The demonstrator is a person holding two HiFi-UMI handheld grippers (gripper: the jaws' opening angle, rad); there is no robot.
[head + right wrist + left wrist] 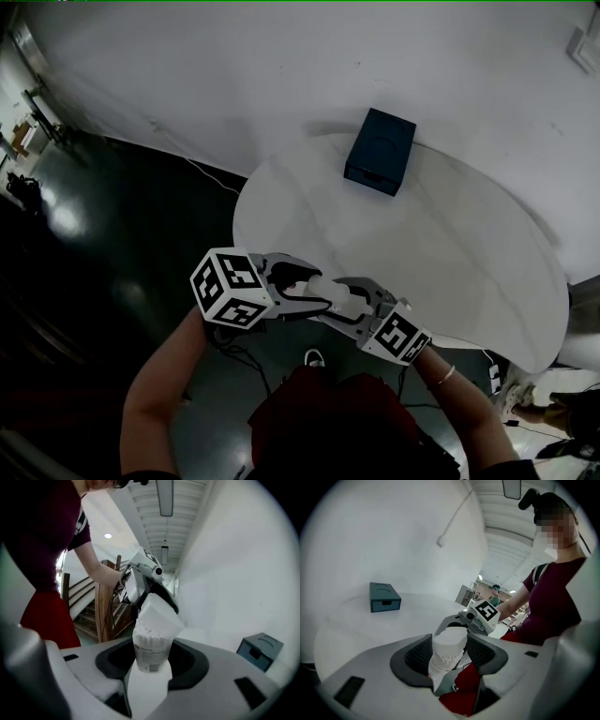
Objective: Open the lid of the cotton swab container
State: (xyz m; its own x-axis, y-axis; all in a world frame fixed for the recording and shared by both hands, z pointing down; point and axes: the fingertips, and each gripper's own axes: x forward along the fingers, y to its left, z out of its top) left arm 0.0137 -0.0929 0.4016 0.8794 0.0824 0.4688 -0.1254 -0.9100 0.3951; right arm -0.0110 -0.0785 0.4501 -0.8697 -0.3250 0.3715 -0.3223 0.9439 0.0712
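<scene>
White lid [158, 616] tilted atop clear cotton swab container [151, 652] | left gripper [450, 645] clamps lid | right gripper [152, 660] clamps container body | held aloft at table [450, 253] near edge

cotton swab container [149, 651]: clear tube packed with swabs, sideways in midair; white lid [157, 613] tilted askew.

1. Container [151, 651]: clear, smooth plastic with a printed label.
2. Lid [159, 616]: white matt plastic.
3. Left tongs [449, 660] and right tongs [151, 660]: matt grey plastic; pads [417, 656] black, ribbed.
4. Bench [450, 253]: white, smooth, matt.
5. Box [380, 150]: dark, matt.
6. Floor [94, 262]: dark, glossy.
</scene>
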